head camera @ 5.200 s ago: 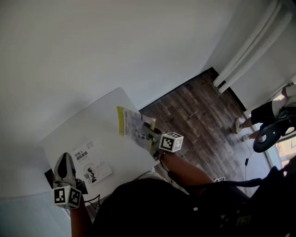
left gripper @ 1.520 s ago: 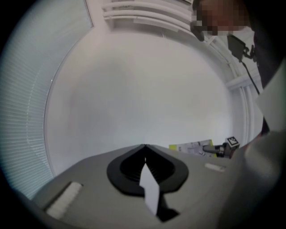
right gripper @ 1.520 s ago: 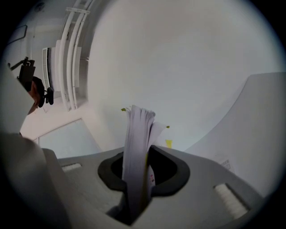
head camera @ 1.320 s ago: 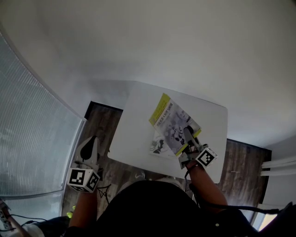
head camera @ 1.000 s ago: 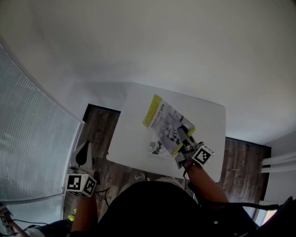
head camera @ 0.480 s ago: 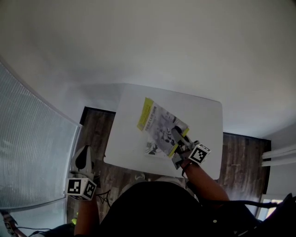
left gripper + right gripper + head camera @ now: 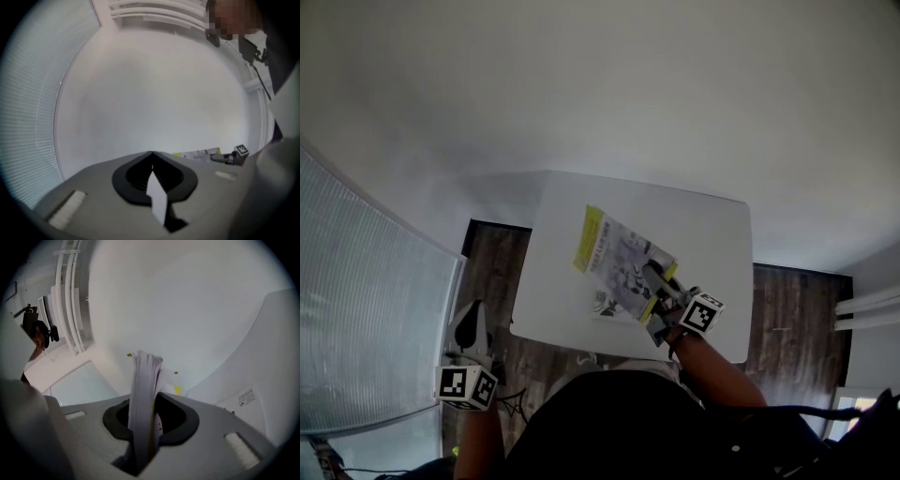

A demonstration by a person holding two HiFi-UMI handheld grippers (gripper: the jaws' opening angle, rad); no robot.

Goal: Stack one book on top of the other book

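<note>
A book with a yellow strip point(image 7: 617, 260) lies slanted over a white book point(image 7: 602, 302) on the white table point(image 7: 708, 230); only a corner of the lower book shows. My right gripper point(image 7: 652, 274) is shut on the upper book's near edge, and its pages point(image 7: 143, 380) stand between the jaws. The white book's printed cover point(image 7: 244, 397) shows low at the right. My left gripper point(image 7: 470, 321) hangs off the table's left side over the floor, fingers together with nothing in them point(image 7: 151, 154). From there the yellow book point(image 7: 197, 153) appears far off.
A ribbed translucent panel point(image 7: 366, 309) stands at the left. Dark wood floor point(image 7: 787, 319) surrounds the table, and white pipes point(image 7: 867, 305) run at the right. The person's dark clothing fills the bottom of the head view.
The yellow book, once raised at the table's right end, has been carried left and now lies over the white book. In the last second it shifted slightly left. The left gripper stays beside the table.
</note>
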